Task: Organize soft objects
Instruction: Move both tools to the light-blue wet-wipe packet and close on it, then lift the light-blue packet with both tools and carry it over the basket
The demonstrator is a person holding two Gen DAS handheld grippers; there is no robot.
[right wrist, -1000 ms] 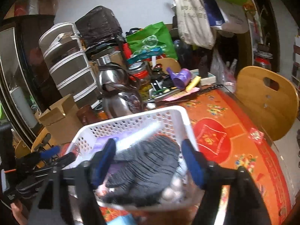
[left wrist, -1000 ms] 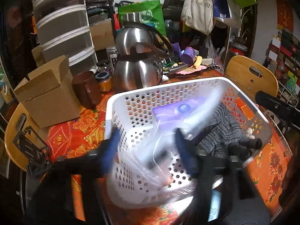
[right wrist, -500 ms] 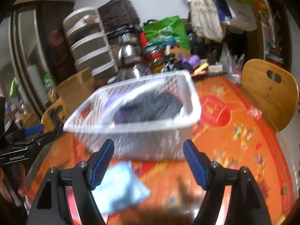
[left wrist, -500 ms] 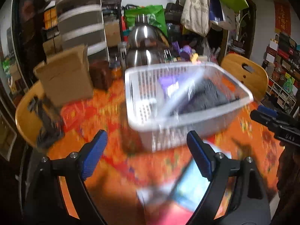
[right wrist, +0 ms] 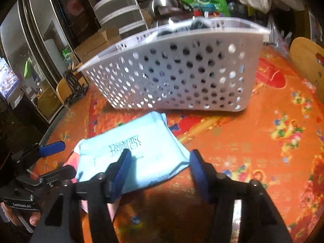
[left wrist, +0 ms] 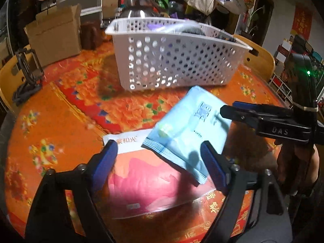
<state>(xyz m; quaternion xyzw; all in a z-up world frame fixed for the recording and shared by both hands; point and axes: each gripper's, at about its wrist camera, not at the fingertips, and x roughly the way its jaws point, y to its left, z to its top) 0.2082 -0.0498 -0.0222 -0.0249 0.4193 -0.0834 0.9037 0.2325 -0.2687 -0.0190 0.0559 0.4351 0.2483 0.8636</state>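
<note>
Blue soft pack [right wrist: 131, 158] between right gripper [right wrist: 160, 171] wide fingers; left gripper [left wrist: 162, 160] fingers wide.

Dim, warm indoor light; motion blur throughout — fisheye edges bent, corners black.

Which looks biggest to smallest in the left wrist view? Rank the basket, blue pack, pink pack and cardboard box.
1. Basket
2. Pink pack, nearer the camera, so unsure against the basket
3. Blue pack
4. Cardboard box, farther off; close to the blue pack, so unsure
</note>
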